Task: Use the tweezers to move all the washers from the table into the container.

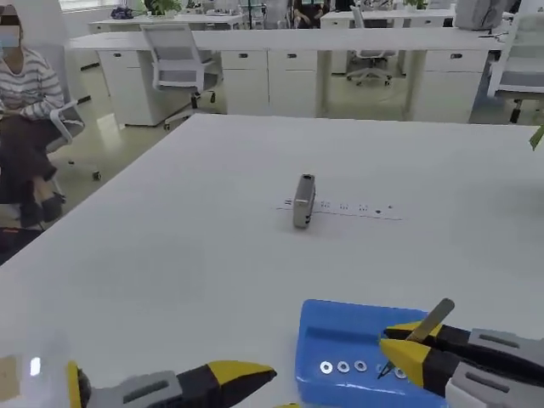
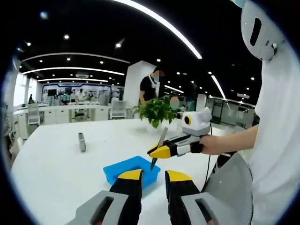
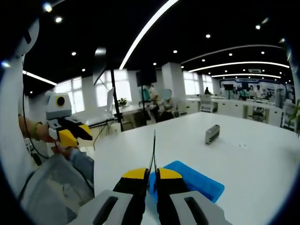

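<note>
Several washers (image 1: 343,367) lie in the tray (image 1: 340,327) under tweezers (image 1: 435,317) pinched in the right claw (image 1: 393,344), left claw (image 1: 259,372) parted and empty beside the tray; a slack pinch could twist the tweezers, flicking one out

The container (image 1: 340,327) sits on the table (image 1: 170,238) at its near edge, washers (image 1: 343,367) in 1 row inside. The tweezers (image 1: 435,316) hang over its right end. Behind it, mid-table, stands a small block (image 1: 303,201), small parts (image 1: 344,206) to its right.

Above the blue container (image 2: 123,168), the right claw (image 2: 157,152) with tweezers (image 2: 162,135); nearer, the left claw (image 2: 153,177), jaws a little apart.
</note>
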A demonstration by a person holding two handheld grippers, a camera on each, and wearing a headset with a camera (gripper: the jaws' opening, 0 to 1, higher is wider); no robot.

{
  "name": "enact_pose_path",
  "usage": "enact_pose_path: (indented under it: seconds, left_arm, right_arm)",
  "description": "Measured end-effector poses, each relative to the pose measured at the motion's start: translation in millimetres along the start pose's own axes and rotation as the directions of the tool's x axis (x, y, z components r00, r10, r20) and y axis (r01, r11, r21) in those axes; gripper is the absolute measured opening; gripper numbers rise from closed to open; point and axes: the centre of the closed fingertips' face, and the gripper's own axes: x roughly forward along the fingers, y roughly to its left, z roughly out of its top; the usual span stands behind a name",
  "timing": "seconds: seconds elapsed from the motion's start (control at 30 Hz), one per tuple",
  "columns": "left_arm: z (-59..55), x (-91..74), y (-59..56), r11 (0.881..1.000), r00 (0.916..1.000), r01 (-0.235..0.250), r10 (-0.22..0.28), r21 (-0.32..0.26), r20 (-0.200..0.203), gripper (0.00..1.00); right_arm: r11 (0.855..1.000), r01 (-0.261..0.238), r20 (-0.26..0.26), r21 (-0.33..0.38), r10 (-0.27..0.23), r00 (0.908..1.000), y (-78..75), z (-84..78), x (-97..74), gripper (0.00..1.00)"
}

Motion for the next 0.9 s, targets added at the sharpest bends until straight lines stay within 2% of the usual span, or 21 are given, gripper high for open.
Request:
enact_pose_path:
  seconds: [0.03, 0.13, 0.2, 0.33, 0.43, 0.7, 0.77, 0.9]
  left_arm:
    - [-3.7, 2.0, -2.2, 0.999, 0.9993, 0.031, -0.032, -0.011, -0.018, 0.19]
    - [-8.5, 6.8, -1.8, 0.998, 0.997, 0.063, -0.063, 0.011, -0.045, 0.17]
    - [-10.1, 10.6, -4.1, 0.995, 0.9936, 0.096, -0.096, -0.001, -0.058, 0.17]
    - [-8.0, 18.4, -9.1, 0.987, 0.9859, 0.154, -0.156, -0.036, -0.062, 0.2]
    - [-5.2, 23.9, -13.1, 0.981, 0.9794, 0.19, -0.192, -0.034, -0.064, 0.21]
    - [0.9, 36.2, -29.0, 0.957, 0.9525, 0.29, -0.289, -0.005, -0.097, 0.23]
    - [2.5, 38.7, -31.3, 0.952, 0.9468, 0.307, -0.306, 0.001, -0.101, 0.25]
    - [4.6, 41.2, -39.0, 0.935, 0.9288, 0.355, -0.351, 0.005, -0.118, 0.24]
  right_arm:
    - [1.0, 0.002, -0.003, -0.001, -0.002, 1.0, 1.4, -1.8, -2.4, 0.03]
    - [1.0, -0.01, -0.029, 0.001, 0.01, 0.9995, 9.1, -10.4, -9.4, 0.03]
    - [1.0, -0.019, -0.037, 0.0, 0.019, 0.9991, 14.8, -13.0, -13.0, 0.03]
    - [0.999, -0.033, -0.041, -0.007, 0.033, 0.9986, 21.7, -13.9, -19.3, 0.03]
    - [0.998, -0.06, -0.053, -0.014, 0.059, 0.9968, 28.3, -15.6, -22.8, 0.03]
    - [0.986, -0.166, -0.099, -0.03, 0.163, 0.9817, 54.6, -24.0, -27.3, 0.03]
    - [0.983, -0.179, -0.106, -0.04, 0.174, 0.979, 59.7, -25.8, -27.9, 0.03]
    - [0.977, -0.202, -0.133, -0.065, 0.192, 0.9723, 66.9, -30.4, -28.5, 0.03]
